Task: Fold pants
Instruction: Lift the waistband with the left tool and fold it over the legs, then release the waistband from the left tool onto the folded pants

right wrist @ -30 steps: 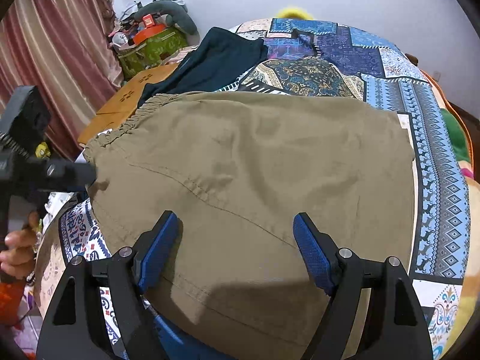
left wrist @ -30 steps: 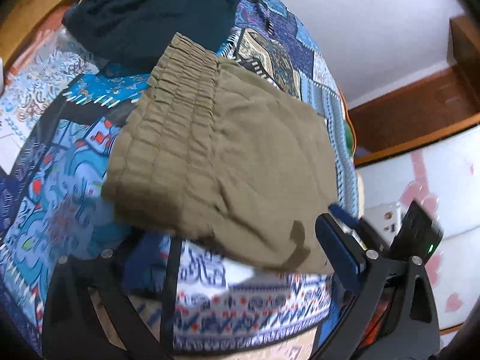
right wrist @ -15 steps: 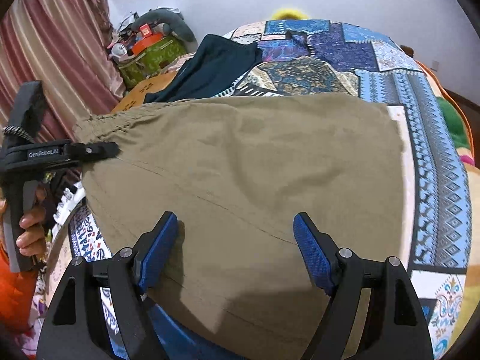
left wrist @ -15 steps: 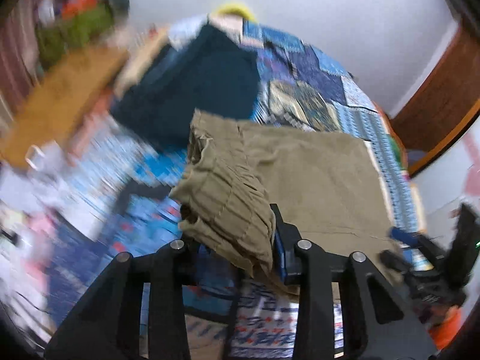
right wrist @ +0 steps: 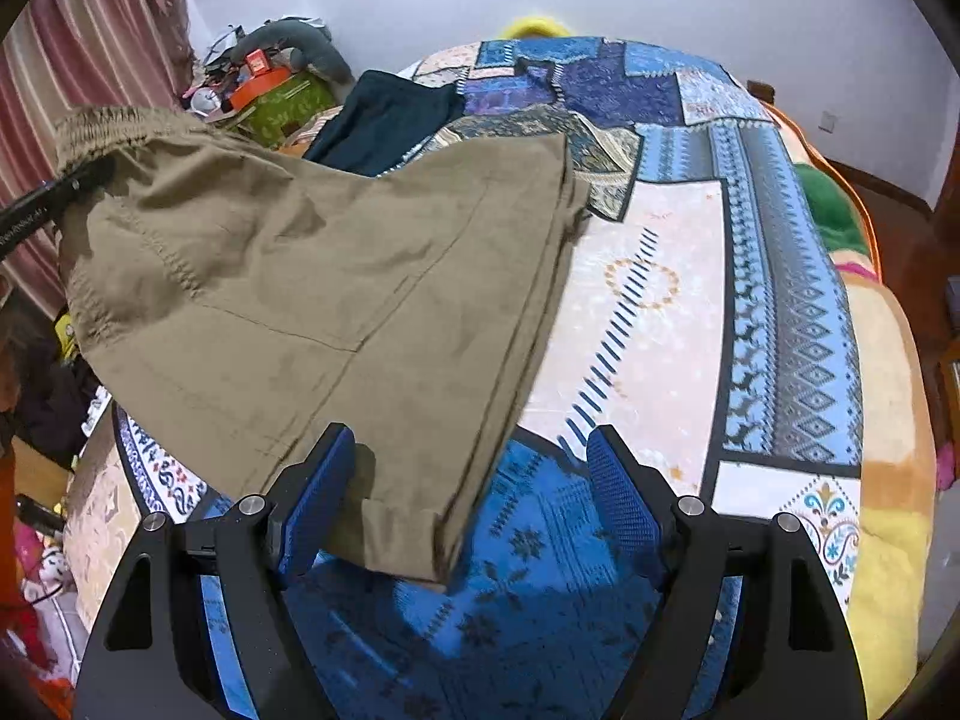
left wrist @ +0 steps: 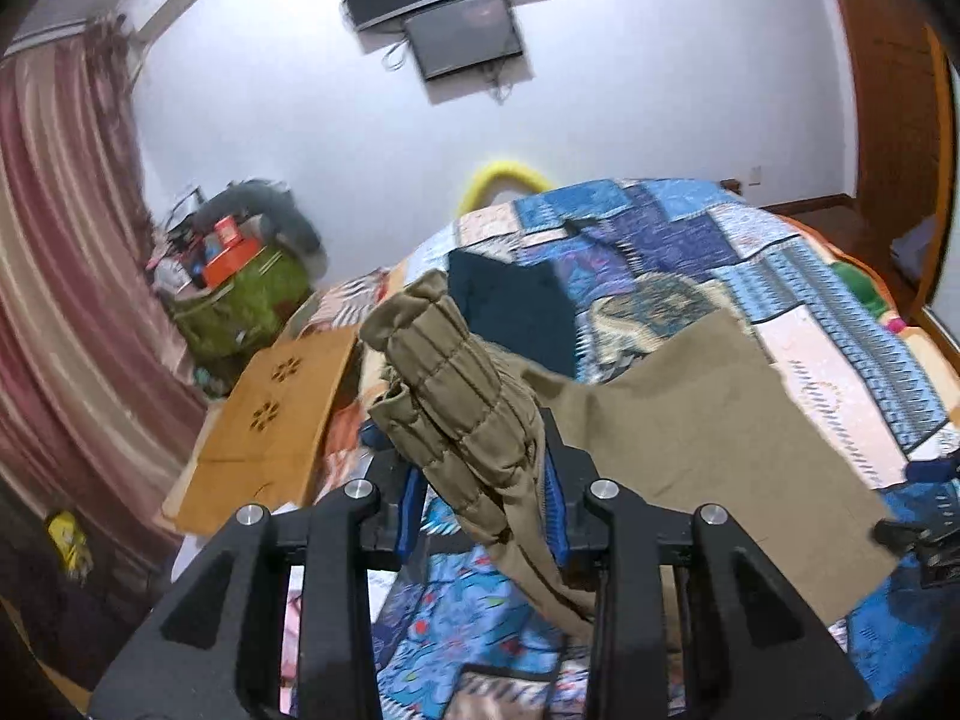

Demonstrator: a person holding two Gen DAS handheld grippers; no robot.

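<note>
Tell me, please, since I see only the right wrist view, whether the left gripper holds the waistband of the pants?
Observer: Yes, the left gripper is shut on the bunched waistband.
Operator: Does any cloth hang below its fingers?
Observer: Yes, a fold of the pants trails down between them towards the camera.
Operator: What lies to the left of the waistband?
Observer: A wooden board with flower cut-outs, lying beside the bed.

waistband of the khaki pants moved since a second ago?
Yes. The waistband has lifted off the bedspread, pinched in the left gripper, toward the curtain.
</note>
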